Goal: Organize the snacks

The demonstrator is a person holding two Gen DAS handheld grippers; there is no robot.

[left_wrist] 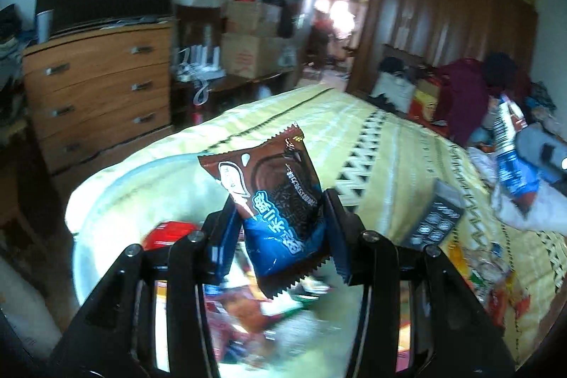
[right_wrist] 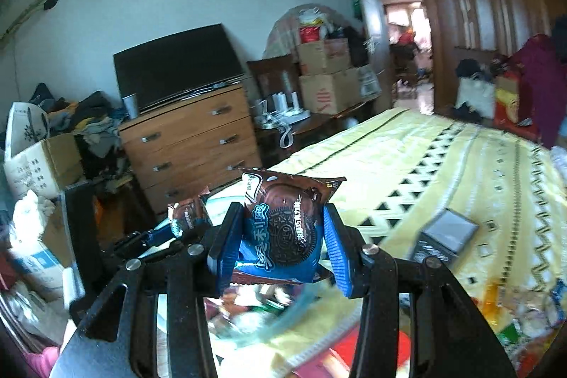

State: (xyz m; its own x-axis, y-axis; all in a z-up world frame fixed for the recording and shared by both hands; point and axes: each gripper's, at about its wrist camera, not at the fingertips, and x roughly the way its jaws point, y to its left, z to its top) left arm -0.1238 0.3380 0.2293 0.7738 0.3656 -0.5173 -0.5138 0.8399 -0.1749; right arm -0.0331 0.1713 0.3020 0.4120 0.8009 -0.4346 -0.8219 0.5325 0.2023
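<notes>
left gripper (left_wrist: pixel 281 225): tilted down over the white basin (left_wrist: pixel 117 186), jaws part closed, clamping a brown-blue cookie packet (left_wrist: pixel 273 201) upright.
right gripper (right_wrist: pixel 280 238): tilted down above the yellow bedspread (right_wrist: pixel 443 158), pads gripping a second cookie packet (right_wrist: pixel 287 229).

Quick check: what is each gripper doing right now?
Left gripper: shut on a brown-and-blue cookie packet.
Right gripper: shut on a second cookie packet.

A dark television (right_wrist: pixel 177 66) stands on a wooden dresser (right_wrist: pixel 191 144) beside stacked cardboard boxes (right_wrist: pixel 326 77).
</notes>
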